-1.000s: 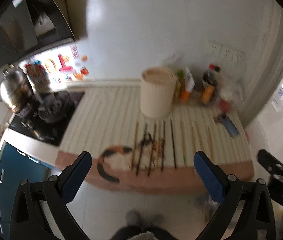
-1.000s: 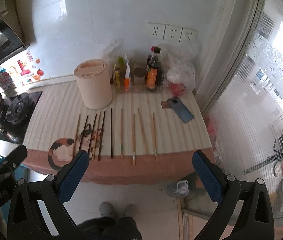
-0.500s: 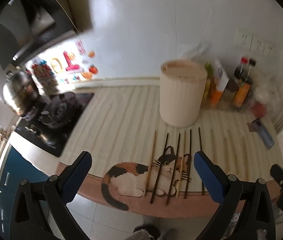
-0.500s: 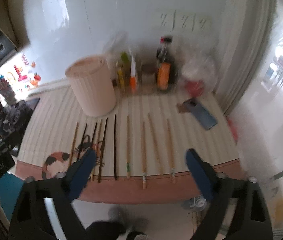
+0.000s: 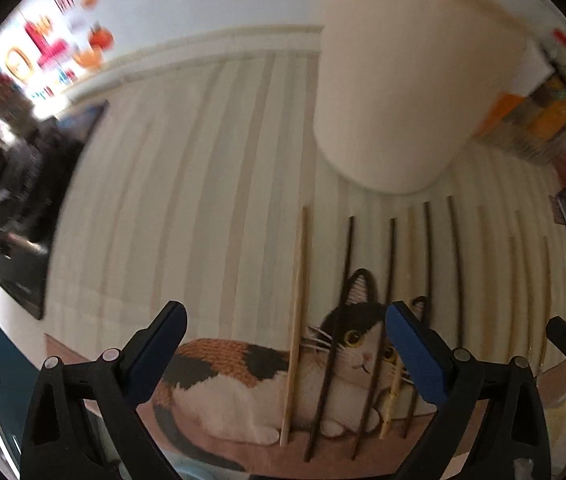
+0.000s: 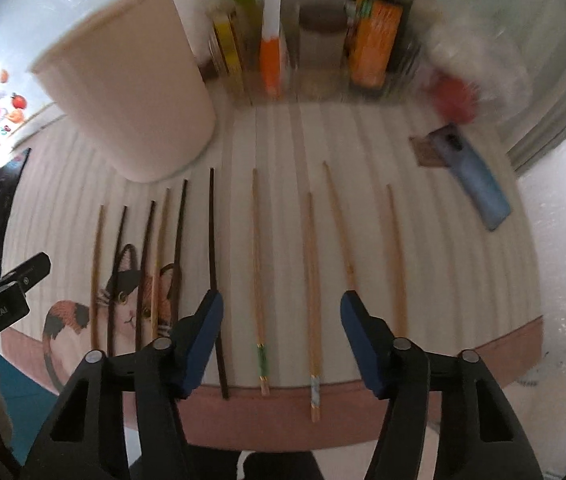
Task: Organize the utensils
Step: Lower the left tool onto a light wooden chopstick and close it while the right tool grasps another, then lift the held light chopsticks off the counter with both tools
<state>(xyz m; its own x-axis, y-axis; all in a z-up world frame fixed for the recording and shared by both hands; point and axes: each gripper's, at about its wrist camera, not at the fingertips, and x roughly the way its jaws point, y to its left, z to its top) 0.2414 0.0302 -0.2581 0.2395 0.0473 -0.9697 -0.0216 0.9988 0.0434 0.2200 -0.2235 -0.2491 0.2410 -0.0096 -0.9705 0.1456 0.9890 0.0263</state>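
Note:
Several chopsticks lie side by side on a striped mat with a cat picture (image 5: 243,376). A light wooden chopstick (image 5: 297,328) and dark ones (image 5: 333,332) lie between the jaws of my left gripper (image 5: 283,344), which is open and empty just above them. My right gripper (image 6: 281,320) is open and empty over a green-banded chopstick (image 6: 258,280) and a light one (image 6: 312,292). A dark chopstick (image 6: 214,272) lies by its left finger. A cream cylindrical holder (image 5: 395,92) stands behind the chopsticks; it also shows in the right wrist view (image 6: 131,88).
Sauce bottles and packets (image 6: 275,40) line the back wall. A blue phone (image 6: 471,176) lies at the right of the mat. A black stove (image 5: 15,200) sits to the left. The mat's pink front edge (image 6: 323,412) hangs at the counter edge.
Both grippers have moved forward and down, from well back of the counter to just above the near ends of the chopsticks. Both stay open.

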